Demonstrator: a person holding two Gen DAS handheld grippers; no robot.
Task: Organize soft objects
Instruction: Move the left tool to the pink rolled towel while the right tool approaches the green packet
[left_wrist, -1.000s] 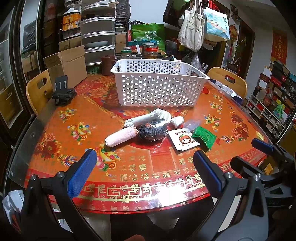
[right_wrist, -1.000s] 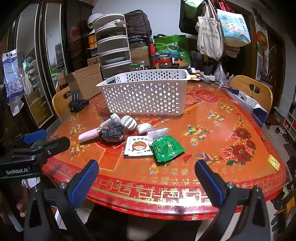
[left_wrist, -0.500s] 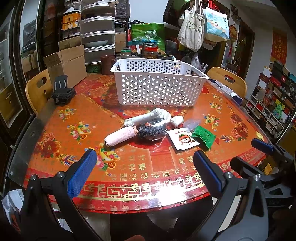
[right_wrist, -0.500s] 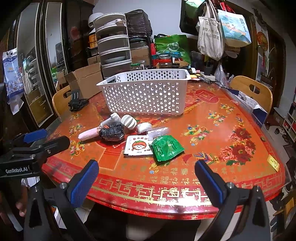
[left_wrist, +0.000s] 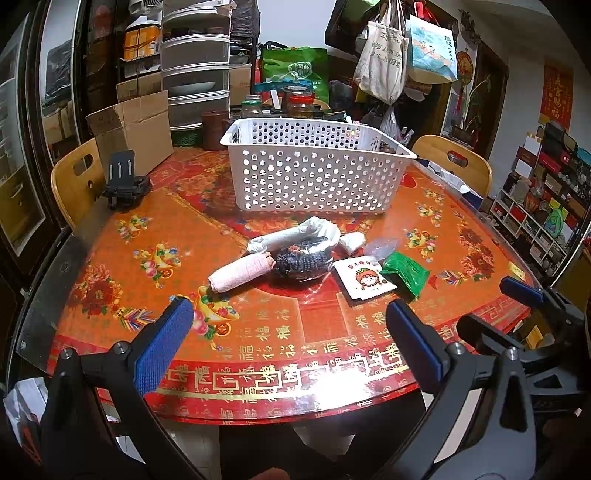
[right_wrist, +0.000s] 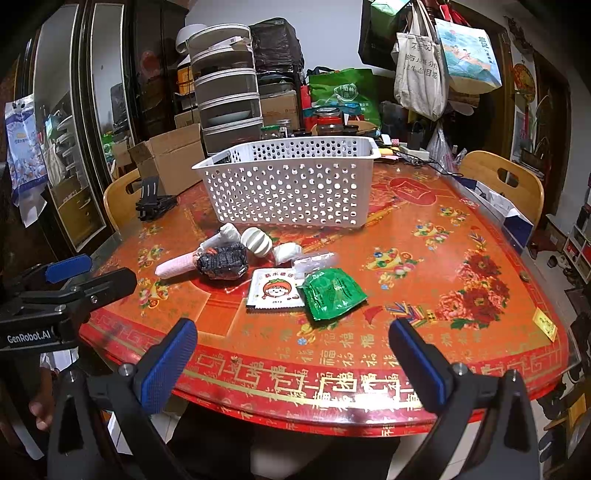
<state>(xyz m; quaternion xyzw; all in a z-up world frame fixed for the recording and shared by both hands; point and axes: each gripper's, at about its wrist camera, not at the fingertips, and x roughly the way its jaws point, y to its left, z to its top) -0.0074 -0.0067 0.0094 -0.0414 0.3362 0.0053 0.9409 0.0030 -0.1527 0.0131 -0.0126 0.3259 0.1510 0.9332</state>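
A white perforated basket (left_wrist: 314, 173) (right_wrist: 291, 184) stands at the back of the round red table (left_wrist: 258, 332). In front of it lies a cluster of soft things: a pink roll (left_wrist: 242, 273) (right_wrist: 175, 264), a black knitted bundle (left_wrist: 301, 262) (right_wrist: 221, 262), white rolled cloths (left_wrist: 295, 234) (right_wrist: 255, 240), a white cartoon packet (left_wrist: 364, 282) (right_wrist: 275, 290) and a green packet (left_wrist: 404, 273) (right_wrist: 330, 293). My left gripper (left_wrist: 288, 339) is open and empty over the near table edge. My right gripper (right_wrist: 291, 354) is open and empty, near the edge too.
A black phone stand (left_wrist: 123, 181) sits at the table's left. A cardboard box (left_wrist: 135, 129), jars (left_wrist: 299, 105), stacked drawers and hanging bags crowd the back. Wooden chairs (left_wrist: 75, 181) (right_wrist: 504, 184) stand at both sides.
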